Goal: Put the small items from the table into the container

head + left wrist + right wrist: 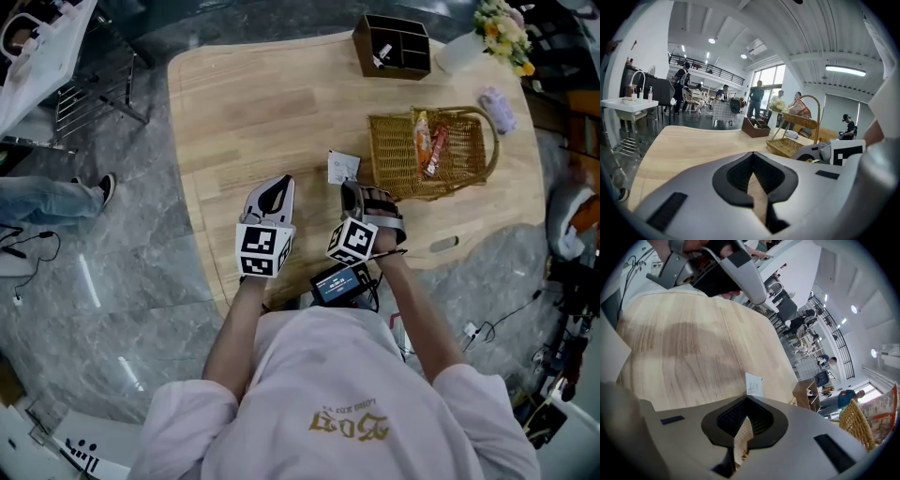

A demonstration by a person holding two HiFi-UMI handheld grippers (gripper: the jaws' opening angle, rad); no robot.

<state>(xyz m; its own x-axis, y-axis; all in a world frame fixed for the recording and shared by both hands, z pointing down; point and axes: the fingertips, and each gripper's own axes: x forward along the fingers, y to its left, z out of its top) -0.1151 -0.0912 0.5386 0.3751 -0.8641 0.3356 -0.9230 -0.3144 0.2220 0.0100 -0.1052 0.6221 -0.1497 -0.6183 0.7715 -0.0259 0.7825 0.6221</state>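
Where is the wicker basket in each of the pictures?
Head view: the wicker basket is right of centre on the table.
Left gripper view: the basket is right of centre, past the jaws.
Right gripper view: the basket is at the far right edge.
Shared landmark: the dark wooden organizer box.

Left tongs (pixel 750 154), right tongs (pixel 746 398), seemingly shut

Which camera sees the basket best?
The head view: the whole basket with its snacks shows from above. The left gripper view shows it from the side; the right gripper view catches only a piece.
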